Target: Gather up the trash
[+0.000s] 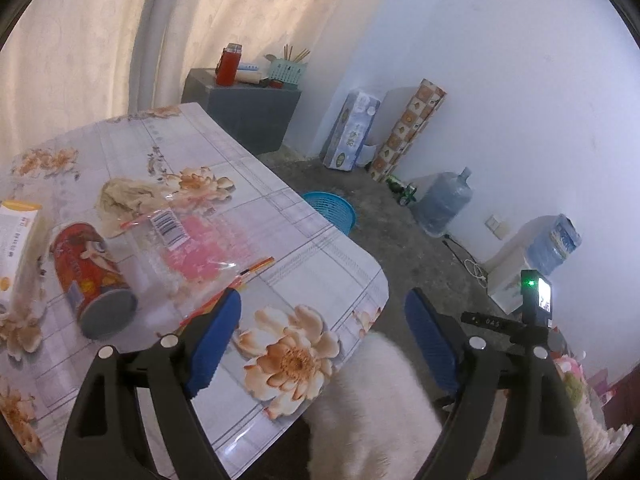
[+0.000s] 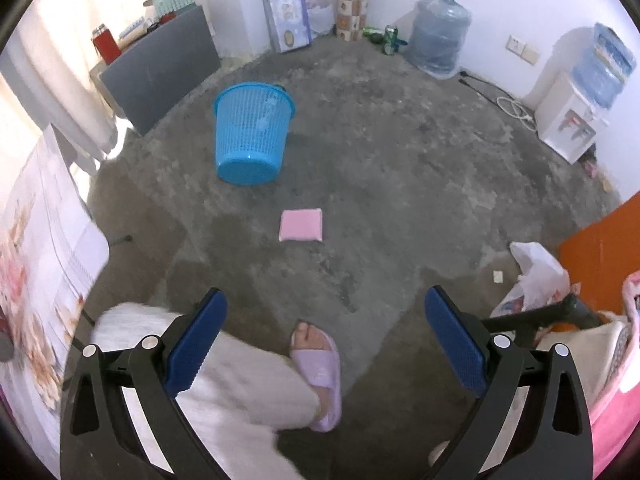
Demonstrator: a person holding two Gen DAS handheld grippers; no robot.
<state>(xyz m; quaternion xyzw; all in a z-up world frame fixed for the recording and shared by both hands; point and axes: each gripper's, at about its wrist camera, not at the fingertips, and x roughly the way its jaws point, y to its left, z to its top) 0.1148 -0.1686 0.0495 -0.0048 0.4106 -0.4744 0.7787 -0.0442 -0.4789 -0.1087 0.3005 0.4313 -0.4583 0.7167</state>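
Left wrist view: A table [image 1: 304, 264] under a floral cloth fills the left side; beyond its edge lie a grey concrete floor [image 1: 408, 240], a white wall and curtains. The left gripper [image 1: 323, 326] stands wide open over the table's near corner and holds nothing; its left pad sits just beside a clear bag [image 1: 188, 248]. A red can [image 1: 94, 278] lies on its side near the bag, with a crumpled wrapper [image 1: 124, 196] behind and a carton [image 1: 16, 236] at the left edge. A blue basket [image 1: 332, 210] shows partly past the table edge.

Right wrist view: The floor [image 2: 400, 168] fills the frame. The right gripper [image 2: 326, 338] is wide open and empty, above a leg and a slipper [image 2: 320, 376]. A pink pad [image 2: 301, 225] lies flat on the floor, apart from the basket [image 2: 252, 132] behind it. A white bag [image 2: 536, 272] sits at the right, a water jug [image 2: 438, 32] by the wall.
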